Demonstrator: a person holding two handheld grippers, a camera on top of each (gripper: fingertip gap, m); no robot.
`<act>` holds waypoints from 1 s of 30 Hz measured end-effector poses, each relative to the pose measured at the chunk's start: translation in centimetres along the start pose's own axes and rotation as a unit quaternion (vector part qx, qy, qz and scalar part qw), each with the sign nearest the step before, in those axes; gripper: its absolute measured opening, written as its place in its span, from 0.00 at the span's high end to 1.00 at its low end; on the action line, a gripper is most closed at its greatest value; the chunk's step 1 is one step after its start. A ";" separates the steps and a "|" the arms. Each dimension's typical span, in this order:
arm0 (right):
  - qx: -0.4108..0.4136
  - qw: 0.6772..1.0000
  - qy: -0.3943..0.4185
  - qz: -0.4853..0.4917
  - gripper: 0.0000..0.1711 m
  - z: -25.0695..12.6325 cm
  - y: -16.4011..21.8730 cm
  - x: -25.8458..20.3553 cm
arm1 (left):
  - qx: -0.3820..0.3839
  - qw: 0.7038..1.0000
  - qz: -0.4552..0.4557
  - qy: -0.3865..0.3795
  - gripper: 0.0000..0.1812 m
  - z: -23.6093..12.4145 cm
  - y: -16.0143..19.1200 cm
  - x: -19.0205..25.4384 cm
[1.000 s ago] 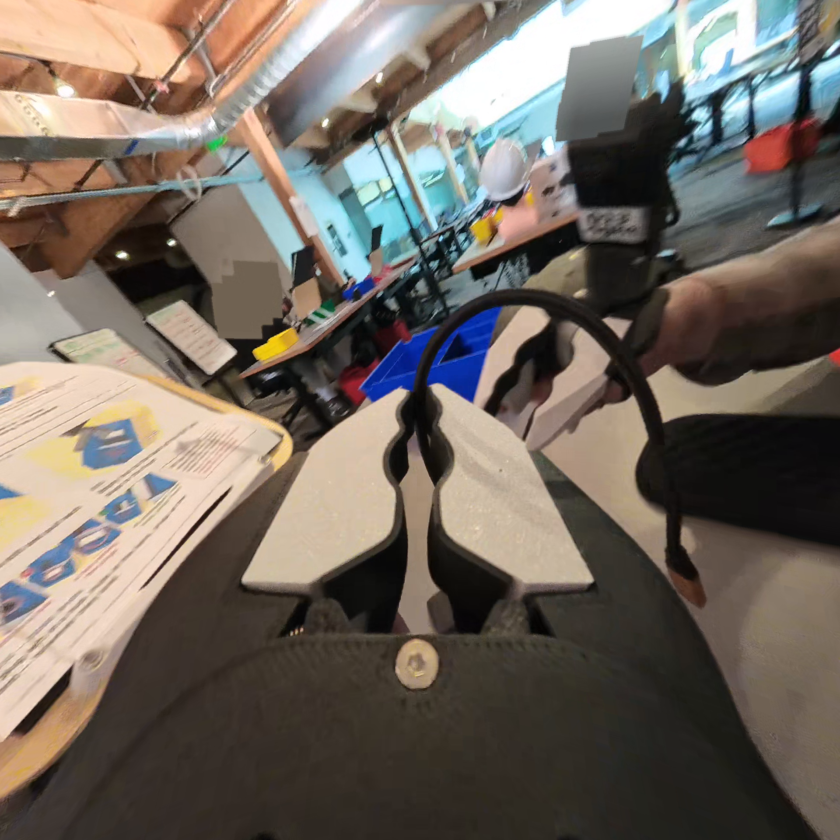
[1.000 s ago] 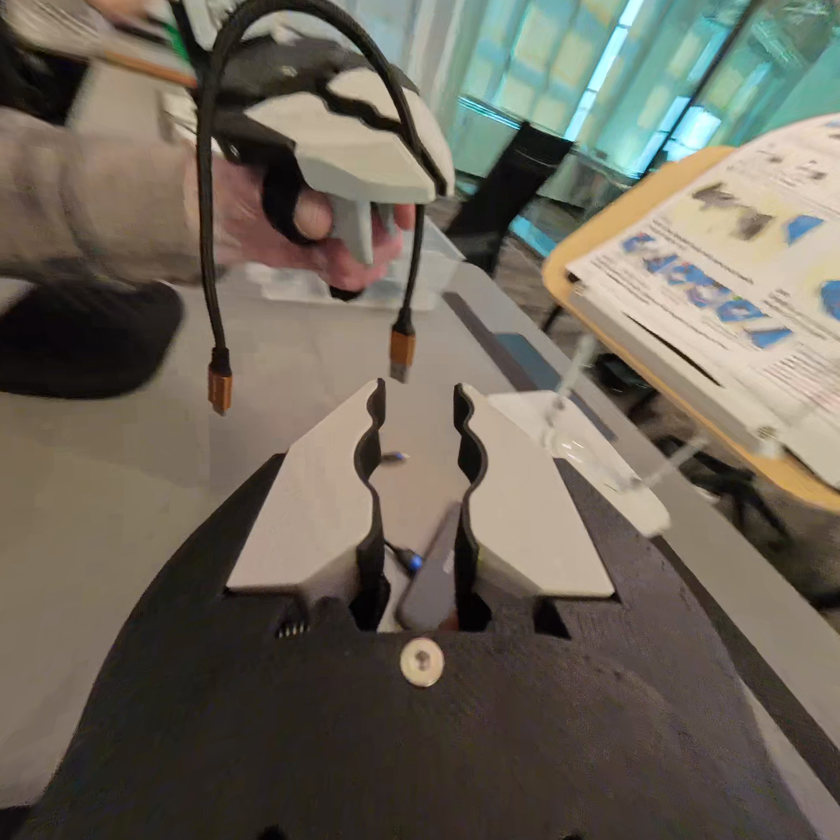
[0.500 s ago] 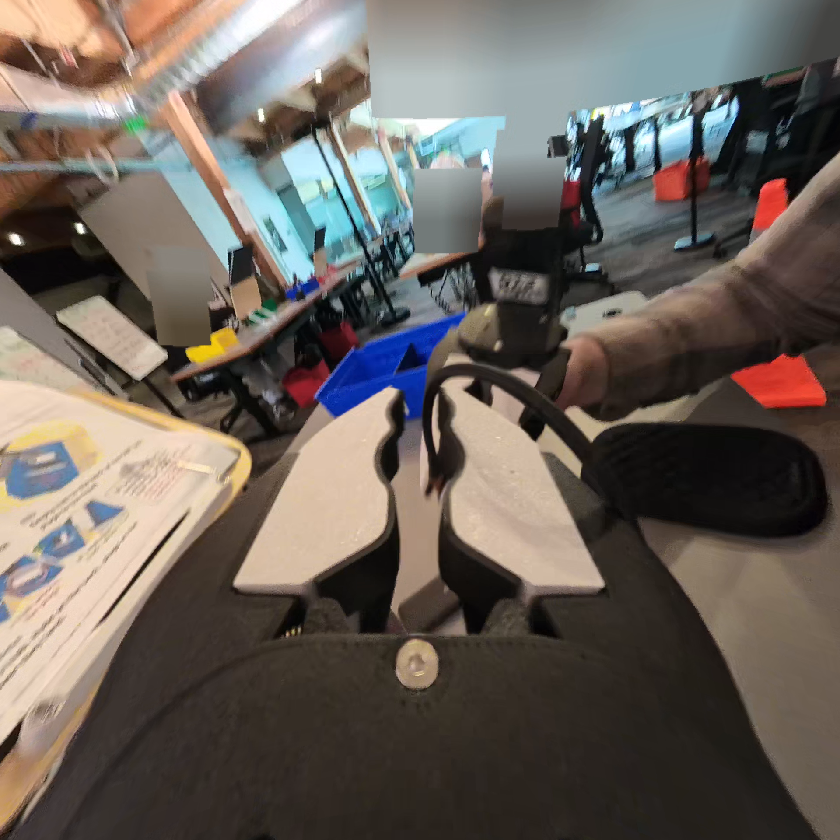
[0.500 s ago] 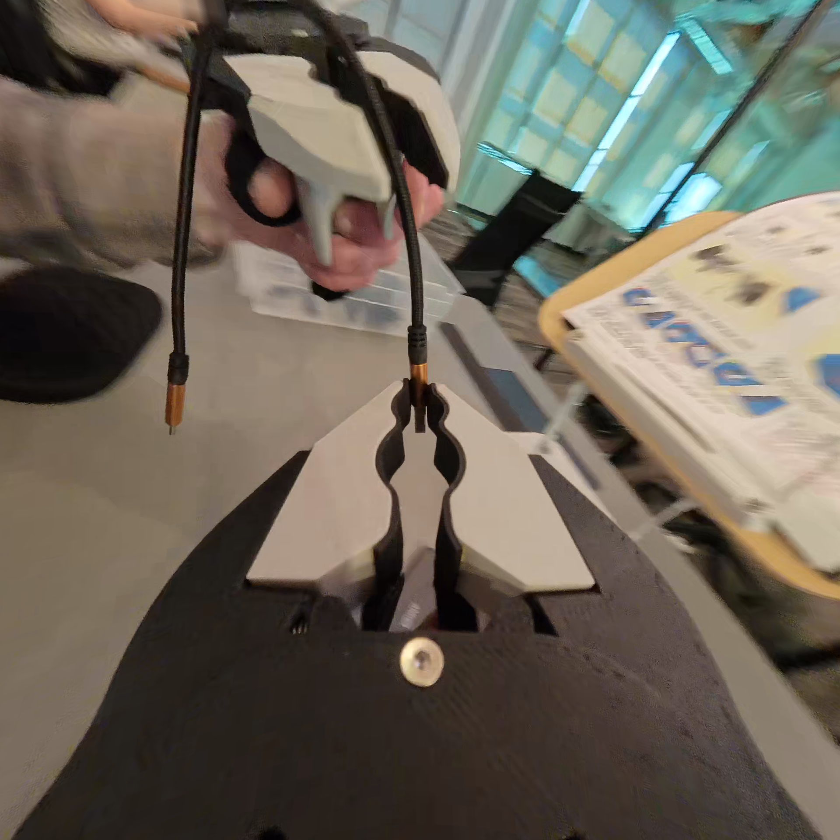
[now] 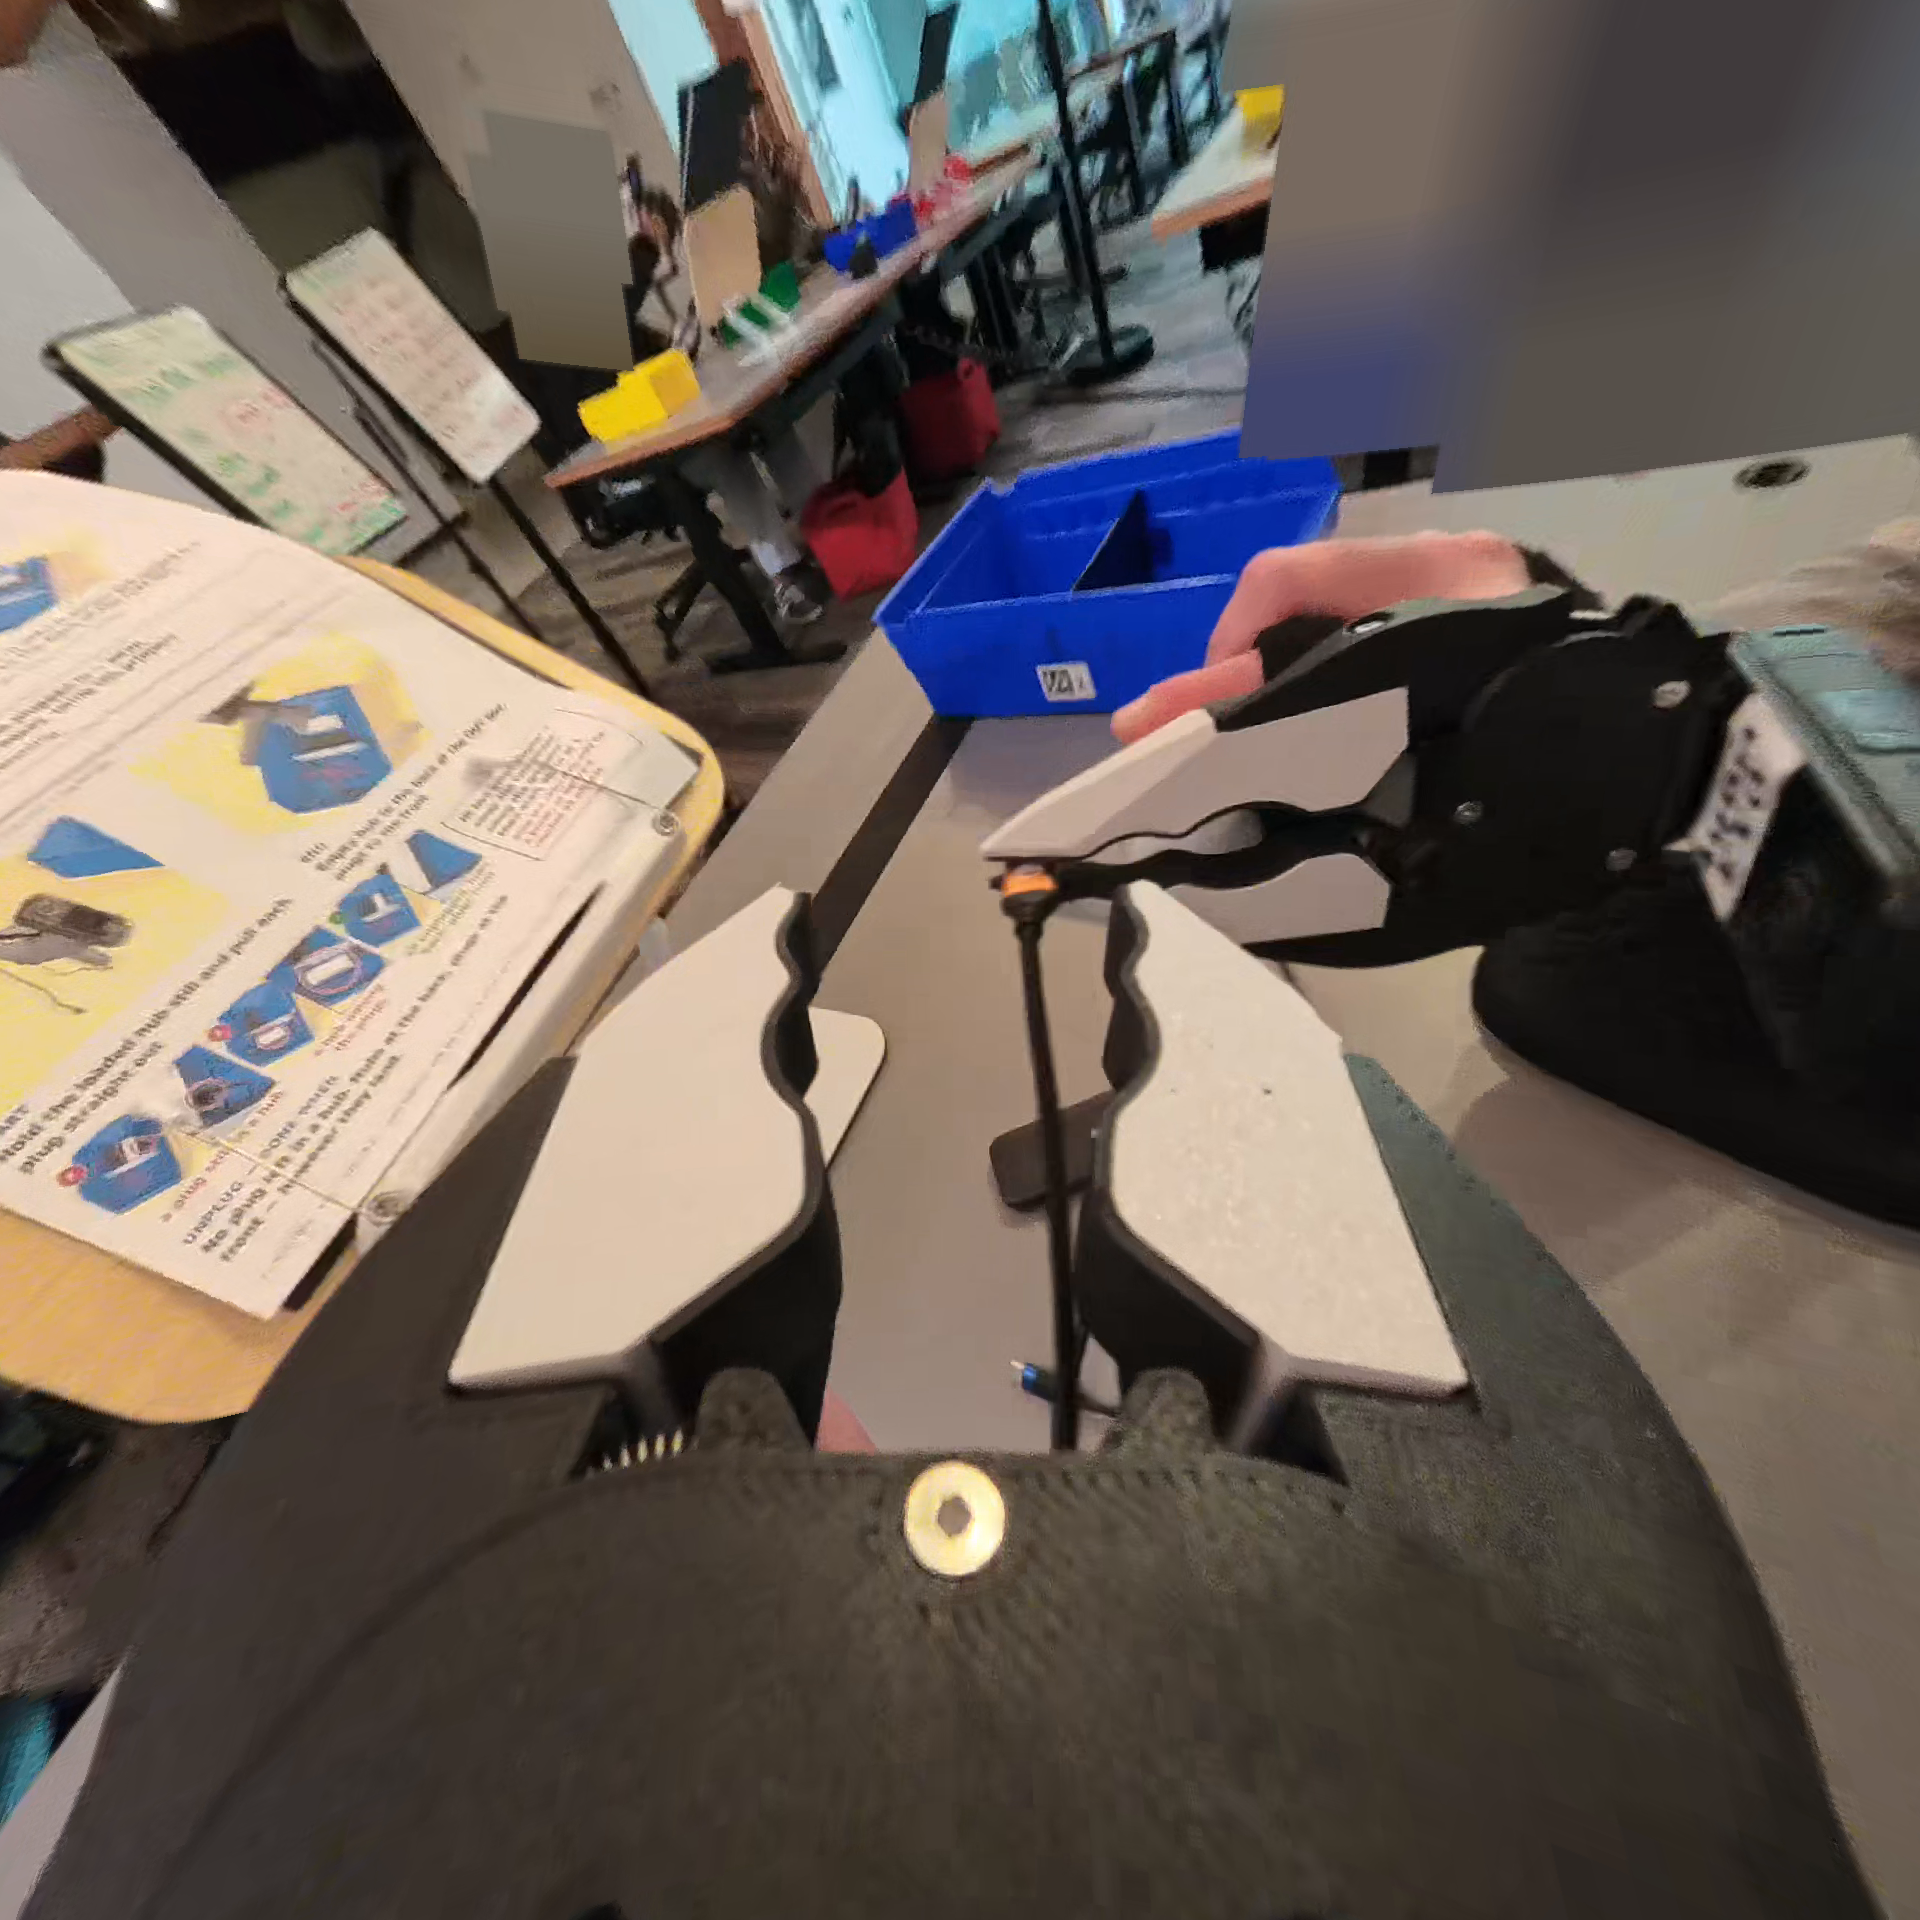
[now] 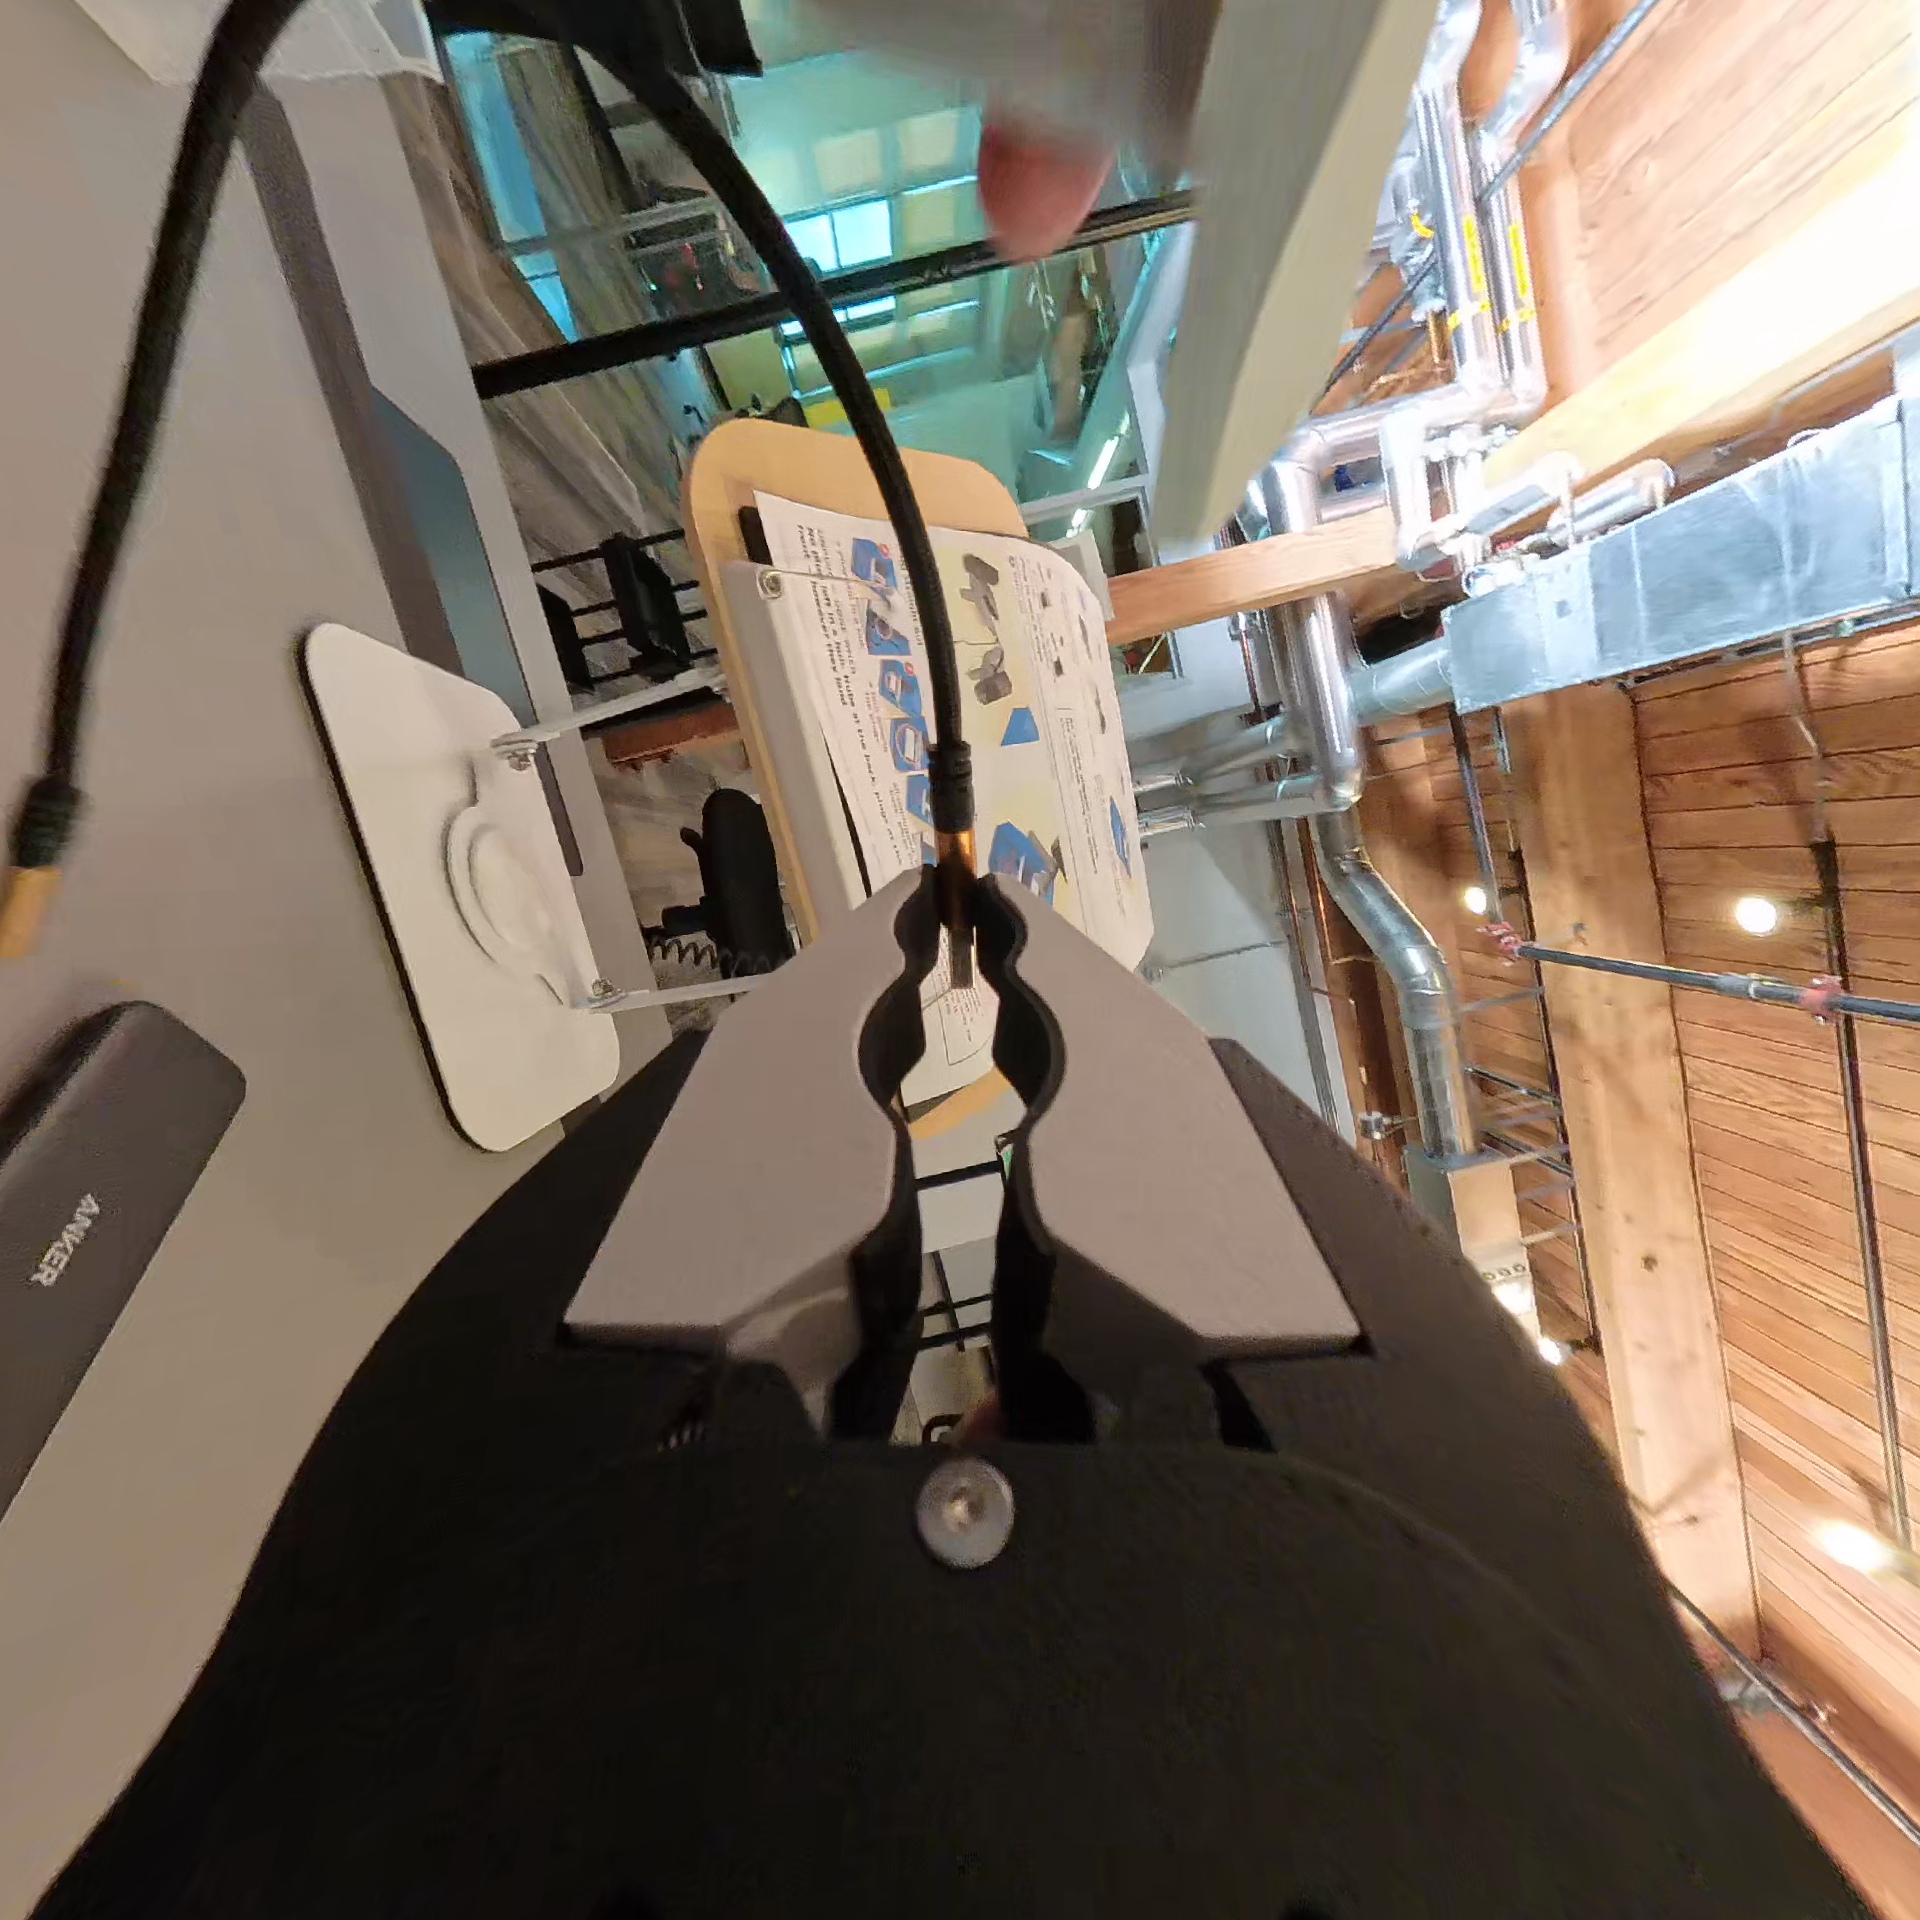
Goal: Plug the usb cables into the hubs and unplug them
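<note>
My right gripper (image 6: 958,904) is shut on the orange plug (image 6: 954,852) of a black braided cable (image 6: 831,343), pinching it at the fingertips. The left wrist view confirms this: the right gripper (image 5: 997,854) holds the plug (image 5: 1027,883) just beyond my left fingers. My left gripper (image 5: 961,925) is open wide. The cable (image 5: 1044,1122) hangs loose between its fingers, close to the right finger (image 5: 1195,1091), and is not pinched. The cable's other orange plug (image 6: 26,904) dangles at the left. A dark grey hub (image 6: 94,1195) lies on the table; in the left wrist view it (image 5: 1044,1148) lies under the jaws.
A white base plate (image 6: 447,883) holds a stand with a printed instruction sheet (image 5: 260,831) on a wooden board at the table's edge. A blue bin (image 5: 1039,644) stands at the far end. A black pad (image 5: 1662,1039) lies to the right. A small blue-tipped plug (image 5: 1029,1377) lies on the table. There is about 7 centimeters between the tips of the two grippers. The dark grey hub (image 6: 94,1195) lies around 20 centimeters away from my right fingertips.
My right gripper closed on the cable's hanging orange plug and rolled onto its side. My left gripper, which pinched the cable's middle, opened wide and let it go.
</note>
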State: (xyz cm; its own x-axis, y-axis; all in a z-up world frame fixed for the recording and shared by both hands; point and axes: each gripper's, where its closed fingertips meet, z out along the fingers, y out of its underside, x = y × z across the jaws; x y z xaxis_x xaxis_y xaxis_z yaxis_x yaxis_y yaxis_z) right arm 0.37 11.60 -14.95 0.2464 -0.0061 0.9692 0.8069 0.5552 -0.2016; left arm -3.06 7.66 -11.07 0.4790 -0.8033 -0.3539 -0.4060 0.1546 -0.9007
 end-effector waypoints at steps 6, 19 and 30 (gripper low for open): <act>0.008 0.999 0.033 -0.003 0.97 -0.1 -1.3 0.6 | -0.048 0.998 -0.042 -0.003 0.72 4.2 2.0 1.6; 0.015 0.995 0.054 0.080 0.97 -0.5 -1.3 2.0 | 0.121 0.985 -0.122 0.018 0.89 4.8 0.5 2.3; 0.022 0.987 0.040 0.151 0.97 -0.6 -1.7 2.4 | 0.179 0.978 -0.101 -0.039 0.90 4.3 -0.3 2.1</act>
State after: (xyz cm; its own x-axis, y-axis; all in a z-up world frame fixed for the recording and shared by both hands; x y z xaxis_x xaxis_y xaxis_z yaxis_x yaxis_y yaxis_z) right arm -0.09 10.18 -12.37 0.5163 0.1005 0.8505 0.6662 0.5769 -0.4726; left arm 1.39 8.36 -12.63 0.5850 -0.7940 -0.1651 -0.0060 0.1993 -0.9799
